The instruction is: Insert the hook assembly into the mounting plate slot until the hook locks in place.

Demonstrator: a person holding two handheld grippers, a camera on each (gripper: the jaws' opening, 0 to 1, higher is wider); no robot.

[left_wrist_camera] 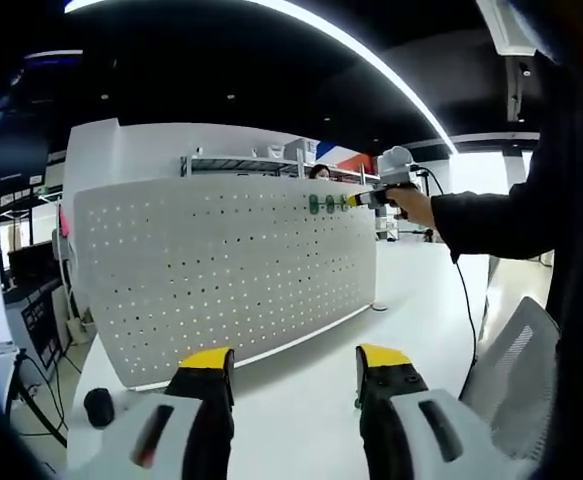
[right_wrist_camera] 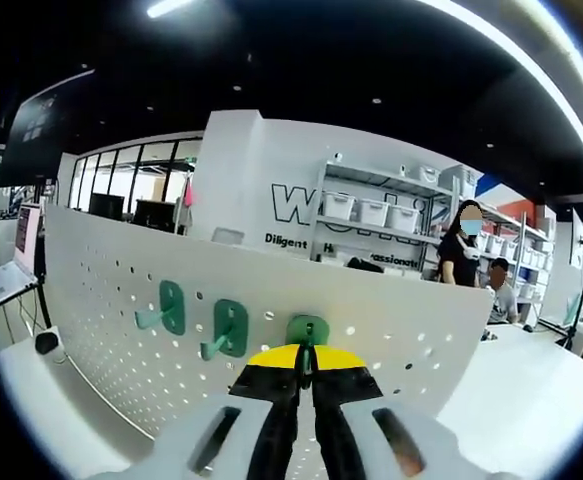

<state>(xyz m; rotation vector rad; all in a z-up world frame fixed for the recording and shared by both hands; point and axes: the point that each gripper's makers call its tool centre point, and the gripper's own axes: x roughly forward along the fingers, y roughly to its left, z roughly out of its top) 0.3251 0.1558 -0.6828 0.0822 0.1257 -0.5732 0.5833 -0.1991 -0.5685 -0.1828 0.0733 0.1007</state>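
at the top edge of the board:
pegboard (right_wrist_camera: 391, 330): upright on the white table (left_wrist_camera: 301, 400); two green hooks (right_wrist_camera: 172, 307) already seated.
third hook (right_wrist_camera: 308, 330): against the holes, pinched by the closed right gripper (right_wrist_camera: 306, 362); a tilted push could miss the slot or jam.
left gripper (left_wrist_camera: 296, 365): wide open, idle; board may slide unbraced.

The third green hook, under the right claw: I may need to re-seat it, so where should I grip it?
Probably on the prong jutting out of the green hook, coming straight at the pegboard face. Its backplate lies against the board, leaving little else to pinch. The right claw is already shut there from that side.
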